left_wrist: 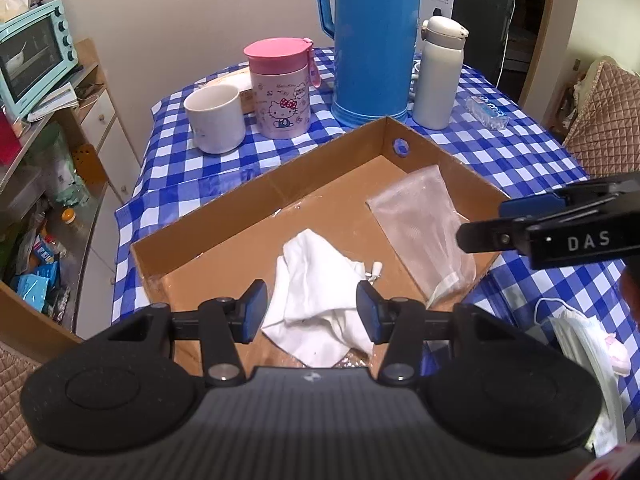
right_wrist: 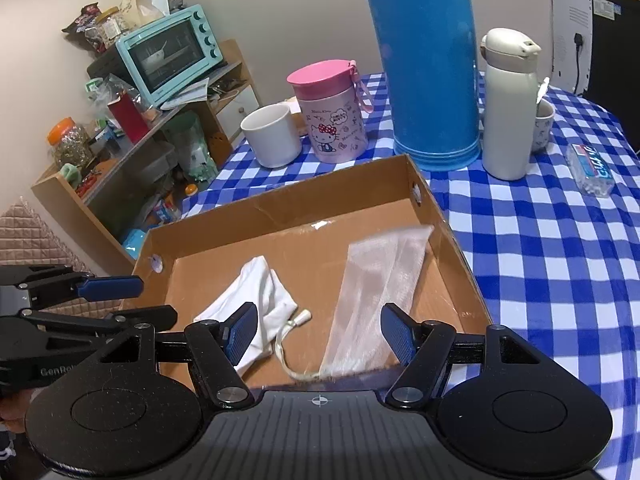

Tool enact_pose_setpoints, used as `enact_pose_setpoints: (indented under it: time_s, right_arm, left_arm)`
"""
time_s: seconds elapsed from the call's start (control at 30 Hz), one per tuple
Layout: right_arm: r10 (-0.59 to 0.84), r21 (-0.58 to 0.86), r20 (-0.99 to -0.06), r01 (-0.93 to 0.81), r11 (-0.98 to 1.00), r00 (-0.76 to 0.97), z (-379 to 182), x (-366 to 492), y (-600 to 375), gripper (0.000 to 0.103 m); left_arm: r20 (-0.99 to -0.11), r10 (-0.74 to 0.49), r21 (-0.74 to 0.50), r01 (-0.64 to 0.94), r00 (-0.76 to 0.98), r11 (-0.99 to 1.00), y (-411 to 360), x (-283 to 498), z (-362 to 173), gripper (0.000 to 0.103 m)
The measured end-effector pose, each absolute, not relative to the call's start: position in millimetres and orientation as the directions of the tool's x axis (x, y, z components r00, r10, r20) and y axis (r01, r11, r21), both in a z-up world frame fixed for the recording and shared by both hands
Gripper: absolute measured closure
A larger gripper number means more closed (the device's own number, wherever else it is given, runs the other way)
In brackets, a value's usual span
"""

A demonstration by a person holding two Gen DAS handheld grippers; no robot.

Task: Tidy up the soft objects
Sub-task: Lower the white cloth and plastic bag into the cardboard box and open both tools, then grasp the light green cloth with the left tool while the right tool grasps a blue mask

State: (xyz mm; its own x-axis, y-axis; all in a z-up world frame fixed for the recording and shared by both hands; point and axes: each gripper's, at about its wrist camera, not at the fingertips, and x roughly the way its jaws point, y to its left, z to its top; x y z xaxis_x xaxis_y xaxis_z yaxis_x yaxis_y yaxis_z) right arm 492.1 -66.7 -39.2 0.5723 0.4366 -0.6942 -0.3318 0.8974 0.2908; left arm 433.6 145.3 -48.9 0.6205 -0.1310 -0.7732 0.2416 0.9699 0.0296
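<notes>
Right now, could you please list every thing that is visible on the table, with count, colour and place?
cardboard box: 1, brown, table centre
cloth pouch: 1, white, in box, left
mesh bag: 1, translucent white, in box, right
thermos jug: 1, blue, behind box
bottle: 1, white, beside jug
Hello Kitty cup: 1, pink
mug: 1, white
tablecloth: 1, blue-white checked
left tongs: open, over pouch
right tongs: open, over box

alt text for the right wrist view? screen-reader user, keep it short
The open right claw hovers at the near edge of a shallow cardboard box that holds a crumpled white cloth pouch and a white mesh bag. Behind the box, on a blue checked tablecloth, stand a white mug, a pink Hello Kitty cup and a blue thermos.
</notes>
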Motion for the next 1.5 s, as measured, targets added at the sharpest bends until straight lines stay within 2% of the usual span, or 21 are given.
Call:
enact_pose_setpoints:
  time_s: [0.47,0.93,1.3,1.5]
  right_arm:
    - [0.418,0.286,-0.667,-0.306,0.908,0.617,-13.5,440.2,-86.2,0.035]
    - [0.382,0.326,-0.628,-0.217,0.92,0.678,8.7,331.8,-142.3,0.035]
    - [0.3,0.148,-0.687,-0.277,0.95,0.662,-19.9,245.3,-126.1,0.035]
    - [0.304,0.102,-0.7,-0.331,0.938,0.647,-39.4,220.5,-110.1,0.035]
  left_arm:
    - [-0.751,-0.148,0.008,0.233,0.643,0.972,150.9,393.5,-23.1,0.057]
    - [-0.748,-0.133,-0.009,0.191,0.65,0.982,175.6,321.0,-11.8,0.057]
    - [-0.767,-0.167,-0.045,0.208,0.62,0.977,161.8,272.3,-23.0,0.057]
    - [-0.785,-0.209,-0.07,0.253,0.583,0.965,142.0,254.1,-35.8,0.057]
